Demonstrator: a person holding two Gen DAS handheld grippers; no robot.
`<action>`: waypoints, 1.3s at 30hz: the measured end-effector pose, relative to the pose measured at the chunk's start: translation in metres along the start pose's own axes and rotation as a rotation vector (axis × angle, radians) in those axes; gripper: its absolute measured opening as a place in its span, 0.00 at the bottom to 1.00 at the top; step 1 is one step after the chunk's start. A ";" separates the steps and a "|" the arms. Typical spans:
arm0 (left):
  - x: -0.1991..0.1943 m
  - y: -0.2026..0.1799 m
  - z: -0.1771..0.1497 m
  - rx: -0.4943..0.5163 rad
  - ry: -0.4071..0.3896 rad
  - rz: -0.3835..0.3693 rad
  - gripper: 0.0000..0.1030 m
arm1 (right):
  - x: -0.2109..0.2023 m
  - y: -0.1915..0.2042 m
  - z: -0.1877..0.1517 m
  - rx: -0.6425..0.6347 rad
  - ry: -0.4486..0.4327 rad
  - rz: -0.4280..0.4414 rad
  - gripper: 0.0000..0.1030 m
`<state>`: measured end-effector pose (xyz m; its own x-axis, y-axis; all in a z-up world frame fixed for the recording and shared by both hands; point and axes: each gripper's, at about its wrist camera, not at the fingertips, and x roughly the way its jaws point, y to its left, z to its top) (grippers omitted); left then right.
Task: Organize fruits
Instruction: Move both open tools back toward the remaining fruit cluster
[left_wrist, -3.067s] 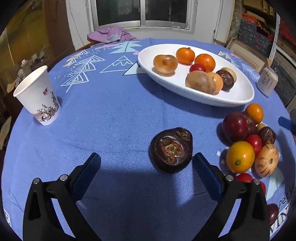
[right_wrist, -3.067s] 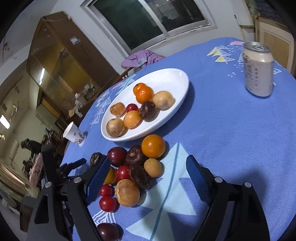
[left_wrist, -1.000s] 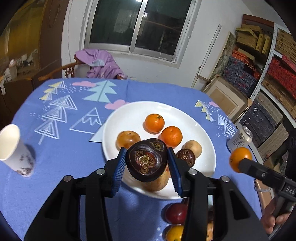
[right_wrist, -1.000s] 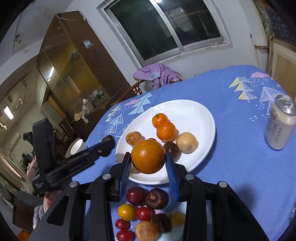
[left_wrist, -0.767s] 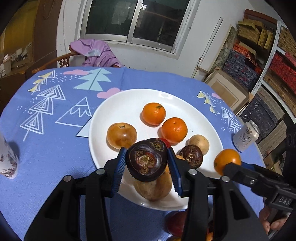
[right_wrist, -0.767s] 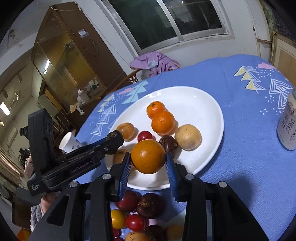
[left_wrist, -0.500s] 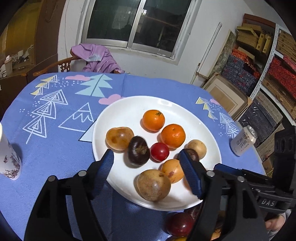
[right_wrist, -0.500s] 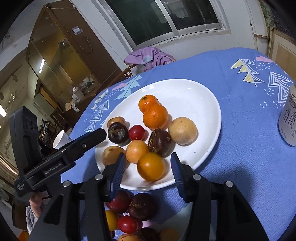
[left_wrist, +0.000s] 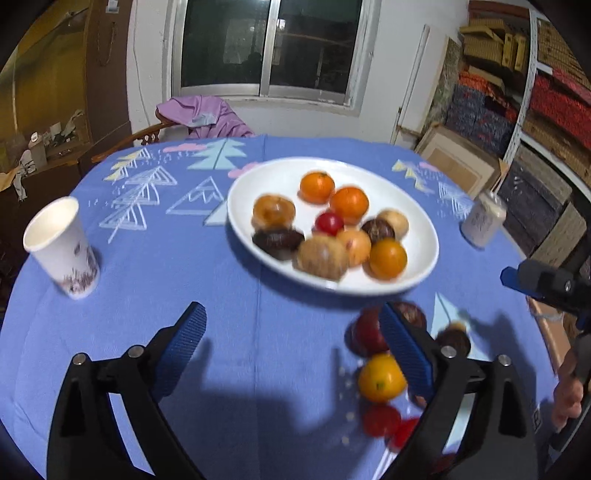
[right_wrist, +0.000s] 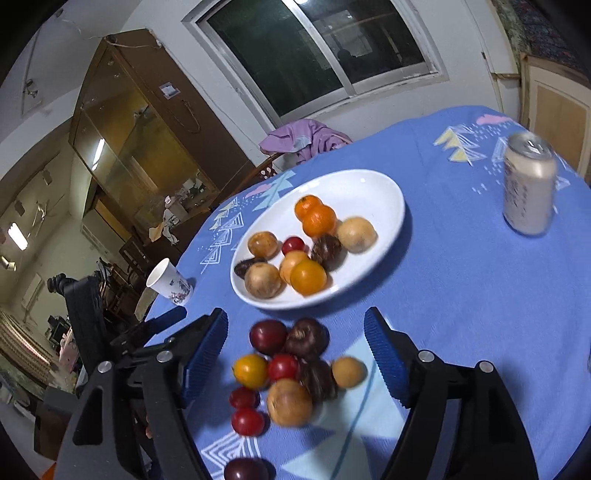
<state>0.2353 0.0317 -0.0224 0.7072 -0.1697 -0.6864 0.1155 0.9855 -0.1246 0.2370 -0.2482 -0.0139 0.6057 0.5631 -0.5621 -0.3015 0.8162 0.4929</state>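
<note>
Claws first: my left claw (left_wrist: 291, 347) is opening, nothing between its pads, above bare blue surface (left_wrist: 184, 280). My right claw (right_wrist: 295, 354) is opening too, also gripping nothing, with the loose fruit pile (right_wrist: 291, 369) lying below it. Beyond both sits the white plate (right_wrist: 369, 192), carrying roughly nine fruits. I judge the job about half done; some ten pieces wait off the plate. Only the right view shows the whole pile; the left view shows the paper cup (left_wrist: 61, 247) closer.

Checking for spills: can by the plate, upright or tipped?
Upright. The can stands on its base on the blue tablecloth, top rim facing up.
</note>
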 end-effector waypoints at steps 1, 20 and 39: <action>-0.001 -0.003 -0.006 0.004 0.012 -0.011 0.90 | -0.002 -0.004 -0.004 0.008 0.007 -0.005 0.76; 0.053 -0.033 -0.002 0.076 0.111 -0.005 0.96 | -0.011 -0.028 -0.008 0.131 0.015 0.036 0.81; 0.027 0.025 -0.015 -0.066 0.103 -0.015 0.96 | -0.013 -0.028 -0.008 0.132 0.015 0.047 0.81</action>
<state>0.2468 0.0520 -0.0544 0.6302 -0.1874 -0.7535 0.0769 0.9807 -0.1796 0.2314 -0.2774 -0.0255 0.5818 0.6032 -0.5457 -0.2291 0.7652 0.6016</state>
